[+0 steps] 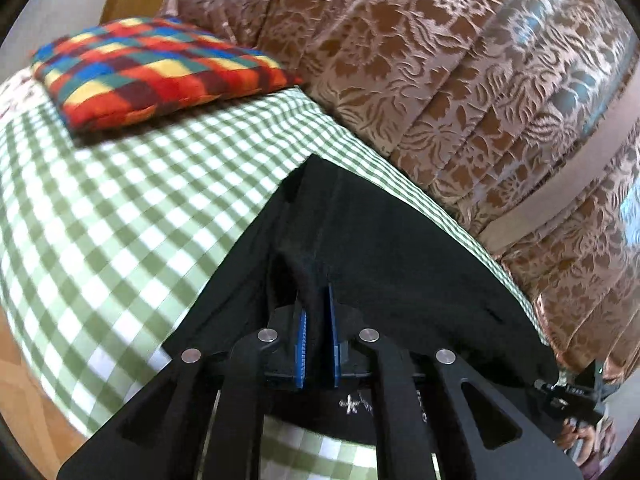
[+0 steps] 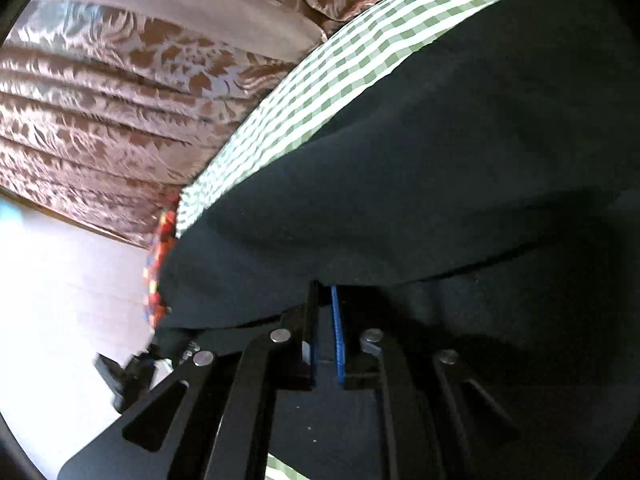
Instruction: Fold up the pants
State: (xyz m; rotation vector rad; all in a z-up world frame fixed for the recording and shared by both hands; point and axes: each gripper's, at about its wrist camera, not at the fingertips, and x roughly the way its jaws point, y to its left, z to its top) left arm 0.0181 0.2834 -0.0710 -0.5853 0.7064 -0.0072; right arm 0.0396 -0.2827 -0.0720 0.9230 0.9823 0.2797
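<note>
Here, your left hand-held gripper point(image 1: 318, 312) pinches a bunched fold of the black pants point(image 1: 384, 240) between its blue pads. Your right hand-held gripper point(image 2: 325, 320) is clamped on another edge of the same dark cloth. The pants lie across a green-checked bedsheet point(image 1: 120, 208), near a multicoloured checked cushion point(image 1: 156, 68) and beside brown floral curtains point(image 1: 460, 80).

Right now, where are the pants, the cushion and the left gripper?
pants point(image 1: 392, 248), left wrist view, flat upper cloth.
cushion point(image 1: 156, 68), left wrist view, top face.
left gripper point(image 1: 316, 308), left wrist view, between fingertips.
</note>
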